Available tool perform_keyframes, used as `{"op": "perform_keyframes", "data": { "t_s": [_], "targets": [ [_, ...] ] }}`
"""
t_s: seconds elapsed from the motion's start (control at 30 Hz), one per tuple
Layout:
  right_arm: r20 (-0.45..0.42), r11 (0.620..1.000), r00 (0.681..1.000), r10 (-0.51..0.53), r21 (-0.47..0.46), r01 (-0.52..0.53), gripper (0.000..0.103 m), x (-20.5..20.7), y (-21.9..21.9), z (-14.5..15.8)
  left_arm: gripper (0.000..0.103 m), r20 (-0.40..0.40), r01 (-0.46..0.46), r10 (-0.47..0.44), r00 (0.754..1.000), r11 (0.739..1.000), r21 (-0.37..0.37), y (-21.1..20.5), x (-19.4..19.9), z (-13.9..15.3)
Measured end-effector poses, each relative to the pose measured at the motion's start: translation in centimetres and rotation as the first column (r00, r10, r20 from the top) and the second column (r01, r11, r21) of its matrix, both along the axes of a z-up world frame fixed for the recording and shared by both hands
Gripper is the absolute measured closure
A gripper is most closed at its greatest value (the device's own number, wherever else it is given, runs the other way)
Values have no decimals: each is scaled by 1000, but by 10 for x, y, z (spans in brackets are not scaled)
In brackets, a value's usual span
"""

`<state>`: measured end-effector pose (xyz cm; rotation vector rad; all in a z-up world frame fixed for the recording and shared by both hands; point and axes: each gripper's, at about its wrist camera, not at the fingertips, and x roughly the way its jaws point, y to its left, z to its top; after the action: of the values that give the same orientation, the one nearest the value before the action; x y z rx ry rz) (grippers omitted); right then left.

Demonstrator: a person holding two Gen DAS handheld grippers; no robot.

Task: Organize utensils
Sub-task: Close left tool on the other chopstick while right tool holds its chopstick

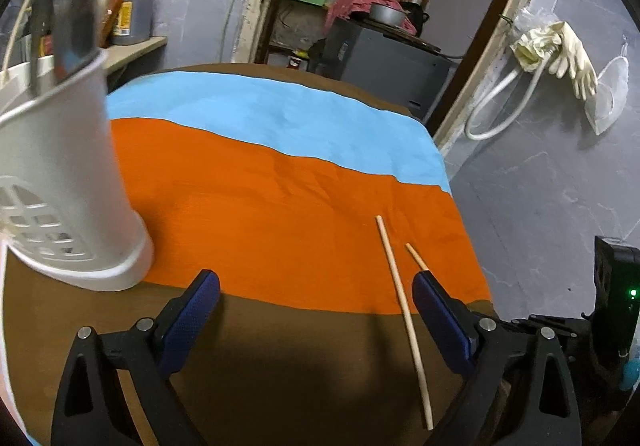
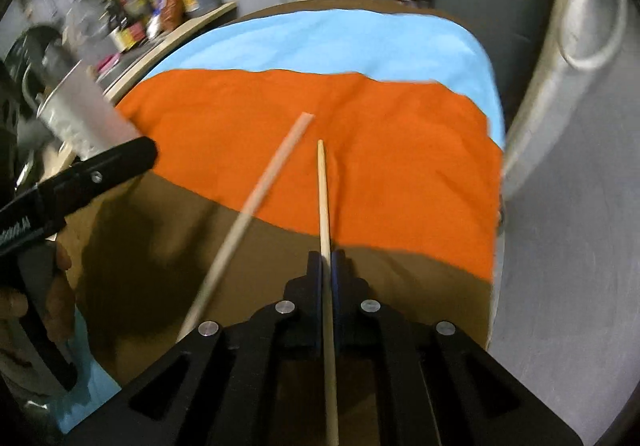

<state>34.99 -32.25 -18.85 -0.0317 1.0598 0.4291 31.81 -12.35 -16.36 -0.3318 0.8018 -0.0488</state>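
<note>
The right tool (image 2: 327, 260) is clamped narrowly on one chopstick (image 2: 325, 205), which runs forward between its blue pads out over the orange cloth (image 2: 360, 133); a second chopstick (image 2: 256, 205) shows blurred just to its left in the right wrist view, and whether it lies on the bench (image 2: 168, 230) or is in motion I cannot tell; the left tool (image 1: 316, 288) stands wide with nothing between its fingers, hovering low above the brown bench near the front edge of the cloth; from the left wrist view the loose chopstick (image 1: 404, 322) lies on the bench just inside the right-hand finger, and the tip of the other pokes out beyond that finger; the white utensil holder (image 1: 68, 173) stands at the left of the bench, already carrying a dark spoon (image 1: 74, 17) and a few pale sticks; I judge the step in hand to be the pickup and carry of a chopstick toward the holder; the next move calls for swinging the held stick leftward, tipping it upright over the holder's rim, and releasing it inside; the loose chopstick remains to be collected afterwards, possibly by the free left tool.
</note>
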Motion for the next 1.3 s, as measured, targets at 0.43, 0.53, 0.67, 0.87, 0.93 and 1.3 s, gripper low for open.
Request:
{"op": "perform_keyframes", "data": {
  "t_s": [0.43, 0.53, 0.67, 0.87, 0.93, 1.3],
  "targets": [
    [-14, 989, 995, -102, 103, 103, 99, 16, -28, -16, 52, -131, 203, -209, 969, 978, -57, -40, 46, -24],
    [-22, 991, 996, -82, 109, 84, 99, 21, -31, -17, 60, -155, 245, -250, 956, 968, -49, -43, 60, -23],
    [-24, 995, 999, -40, 86, 42, 98, 32, -28, -18, 69, -200, 255, -265, 943, 964, -74, -42, 77, -25],
    [-46, 997, 999, -1, 76, 4, 97, 56, -19, -20, 69, -246, 282, -288, 925, 957, -63, -54, 96, -23],
    [-50, 997, 999, 7, 76, -3, 97, 63, -16, -21, 69, -255, 290, -293, 921, 956, -51, -57, 100, -23],
    [-112, 996, 994, -2, 86, 12, 97, 96, 0, -26, 81, -294, 259, -278, 914, 961, -101, -50, 114, -25]
  ]
}}
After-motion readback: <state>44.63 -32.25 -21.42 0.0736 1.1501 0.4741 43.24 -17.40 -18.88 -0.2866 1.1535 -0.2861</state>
